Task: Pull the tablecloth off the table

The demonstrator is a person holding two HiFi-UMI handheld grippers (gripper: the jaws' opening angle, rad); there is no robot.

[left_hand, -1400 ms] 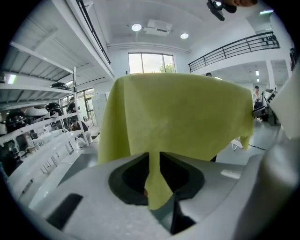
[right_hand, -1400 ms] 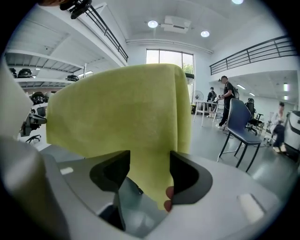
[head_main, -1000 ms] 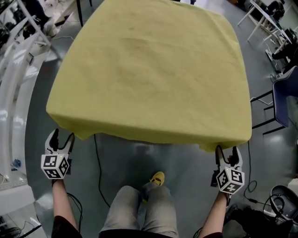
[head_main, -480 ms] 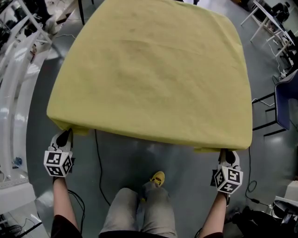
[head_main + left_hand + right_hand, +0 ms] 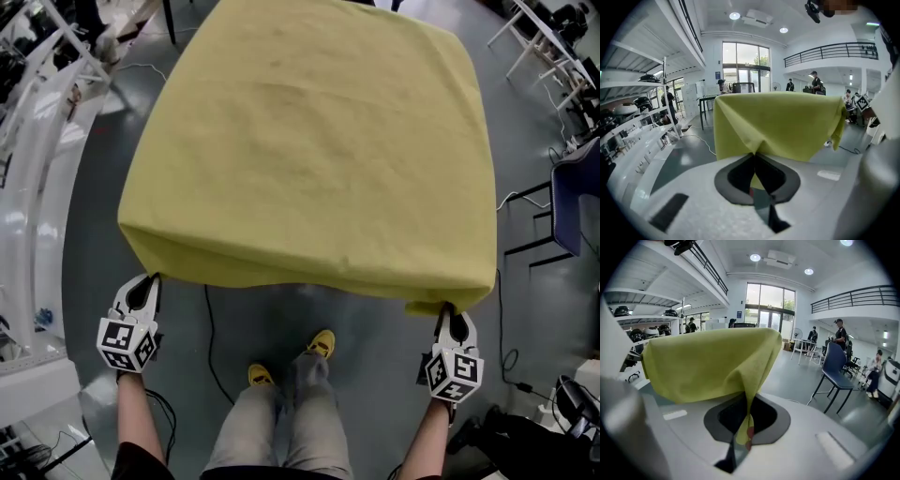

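A yellow tablecloth (image 5: 319, 141) covers the table and hangs over its near edge. My left gripper (image 5: 148, 286) is shut on the cloth's near left corner, and the pinched fabric (image 5: 757, 150) shows between its jaws. My right gripper (image 5: 450, 319) is shut on the near right corner, where a fold of cloth (image 5: 747, 416) runs down into the jaws. The near edge of the cloth is lifted and stretched between the two grippers. The table itself is hidden under the cloth.
White shelving (image 5: 37, 159) runs along the left. A blue chair (image 5: 572, 202) and white tables (image 5: 544, 37) stand at the right. Black cables (image 5: 211, 347) lie on the grey floor near the person's legs and yellow shoes (image 5: 321, 343). Several people stand in the far hall.
Both grippers went from open beside the corners to shut on them. The near edge of the cloth has since been drawn toward me, and the view has shifted.
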